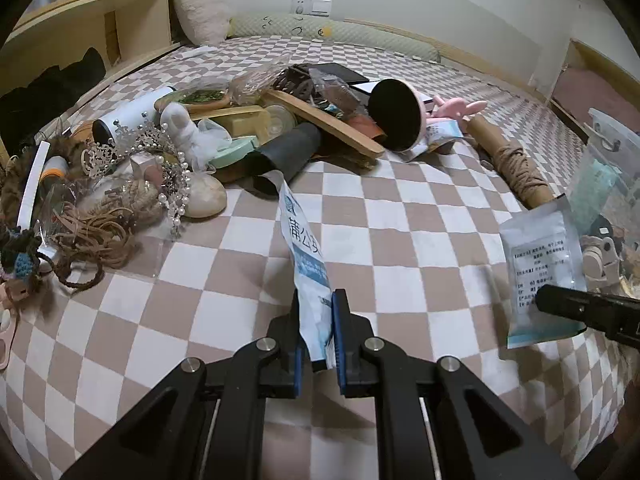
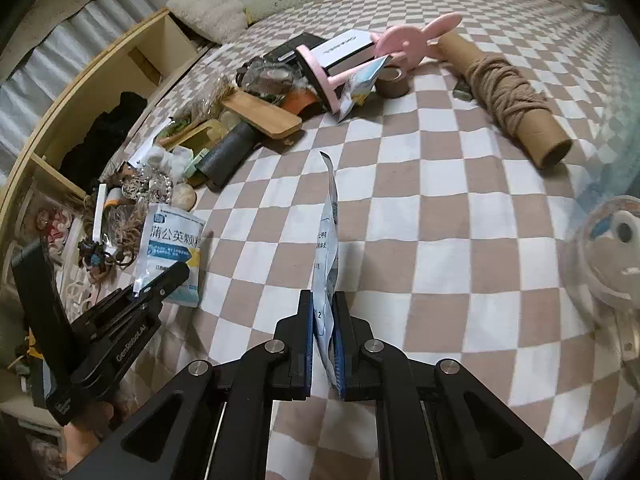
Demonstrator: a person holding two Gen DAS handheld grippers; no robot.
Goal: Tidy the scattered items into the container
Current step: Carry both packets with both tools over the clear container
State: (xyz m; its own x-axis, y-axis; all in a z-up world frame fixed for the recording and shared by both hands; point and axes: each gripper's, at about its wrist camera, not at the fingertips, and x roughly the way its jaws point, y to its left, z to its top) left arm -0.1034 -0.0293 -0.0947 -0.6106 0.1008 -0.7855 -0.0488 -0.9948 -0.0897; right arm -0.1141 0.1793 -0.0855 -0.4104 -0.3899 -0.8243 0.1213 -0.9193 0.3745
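Observation:
Two white-and-blue medicine sachets are held above the checked bedspread [image 1: 400, 216]. My left gripper [image 1: 318, 300] is shut on the lower end of one sachet [image 1: 306, 248], which stands edge-on and points away. The same gripper [image 2: 176, 274] and its sachet [image 2: 172, 248] show at the left of the right wrist view. My right gripper [image 2: 323, 300] is shut on the second sachet [image 2: 328, 240], also edge-on. From the left wrist view that sachet [image 1: 540, 272] shows its printed face, with the right gripper [image 1: 546, 298] clamped on it. A clear plastic container [image 1: 608, 168] [image 2: 612, 248] stands at the right edge.
A heap of scattered items [image 1: 160, 140] covers the left of the bed: a tiara, cords, a white tube, wooden pieces, a black roll. A pink rabbit mirror [image 2: 404, 40], boxes and a twine-wrapped cardboard tube [image 2: 508, 96] lie farther back. A wooden shelf [image 2: 100, 92] runs along the left.

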